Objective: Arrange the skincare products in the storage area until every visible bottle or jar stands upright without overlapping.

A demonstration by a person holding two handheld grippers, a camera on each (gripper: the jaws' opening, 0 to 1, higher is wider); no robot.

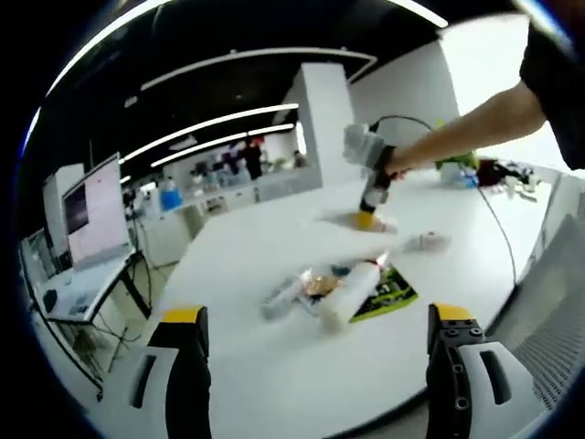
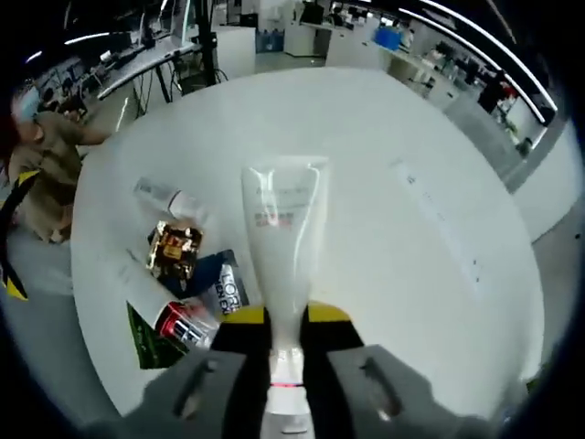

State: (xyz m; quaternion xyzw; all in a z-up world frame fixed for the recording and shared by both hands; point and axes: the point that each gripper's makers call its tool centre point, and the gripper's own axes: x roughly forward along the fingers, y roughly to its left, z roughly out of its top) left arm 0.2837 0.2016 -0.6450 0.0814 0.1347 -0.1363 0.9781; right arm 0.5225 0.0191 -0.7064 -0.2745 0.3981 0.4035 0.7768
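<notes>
White table (image 2: 411, 183); right tool (image 2: 285, 322) clamps a white tube (image 2: 283, 238).

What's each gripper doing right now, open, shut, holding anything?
Left gripper: open, holding nothing.
Right gripper: shut on the white tube.

In the left gripper view the white table (image 1: 238, 366) lies bare across the lower centre between the two jaws; the only clutter there is a heap of tubes (image 1: 343, 291) at mid-frame, with the right gripper (image 1: 366, 218) just above it; in the right gripper view a white tube (image 2: 281, 247) blocks the centre, small packets (image 2: 183, 274) crowd the lower left; the right half is open.
</notes>
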